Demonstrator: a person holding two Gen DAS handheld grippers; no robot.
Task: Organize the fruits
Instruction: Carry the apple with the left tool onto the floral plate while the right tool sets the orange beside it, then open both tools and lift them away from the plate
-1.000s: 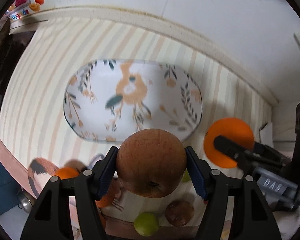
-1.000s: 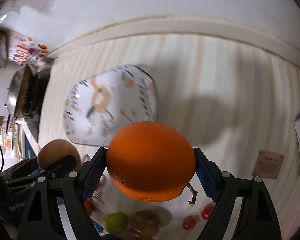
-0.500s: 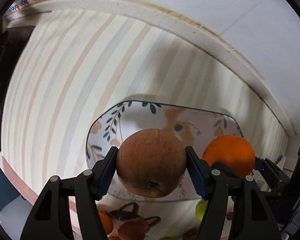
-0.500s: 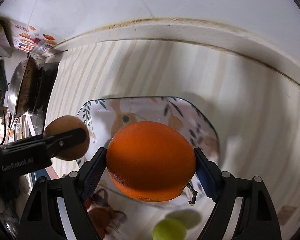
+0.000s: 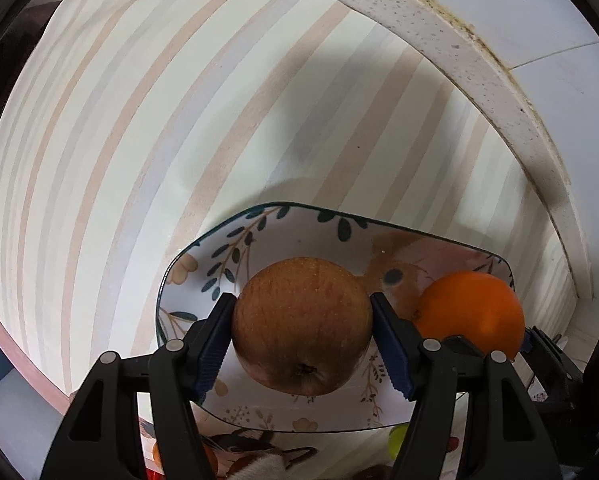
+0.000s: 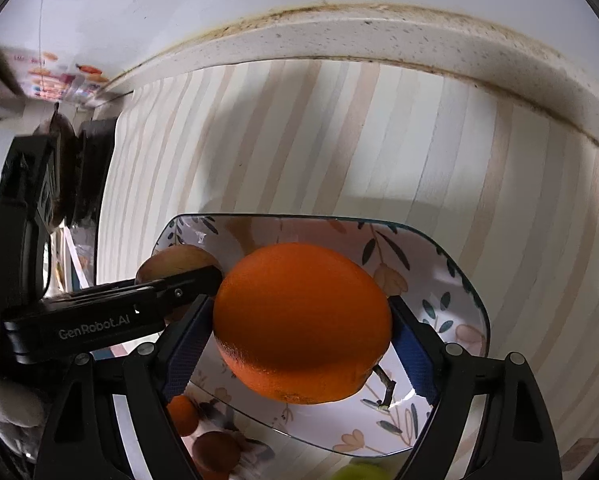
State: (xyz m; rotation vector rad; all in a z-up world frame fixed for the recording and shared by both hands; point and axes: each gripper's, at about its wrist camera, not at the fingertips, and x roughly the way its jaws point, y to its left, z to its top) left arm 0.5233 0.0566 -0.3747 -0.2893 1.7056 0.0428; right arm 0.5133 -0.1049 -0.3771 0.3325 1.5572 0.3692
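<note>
A brownish-red apple [image 5: 303, 328] sits between the blue pads of my left gripper [image 5: 301, 301], which is shut on it just over the left half of the flowered plate [image 5: 203, 248]. An orange [image 6: 303, 328] with a short stem is between the pads of my right gripper [image 6: 301, 305]. Those jaws are opening while the pads still touch the fruit. It hangs low over the plate [image 6: 439, 272], to the right of the apple [image 6: 175, 260]. In the left wrist view the orange [image 5: 471, 312] shows beside the apple. Whether either fruit rests on the plate is hidden.
The plate lies on a striped mat [image 5: 139, 140] bounded at the back by a speckled stone ledge [image 6: 379, 36] and a wall. Near the plate's front edge lie a green fruit [image 5: 397, 436], a small orange fruit [image 6: 183, 414] and a brown fruit [image 6: 215, 450]. Dark cookware [image 6: 63, 168] stands far left.
Both grippers have carried their fruits forward and down to the plate, which now looms large right under them. The two fruits have come close together.
</note>
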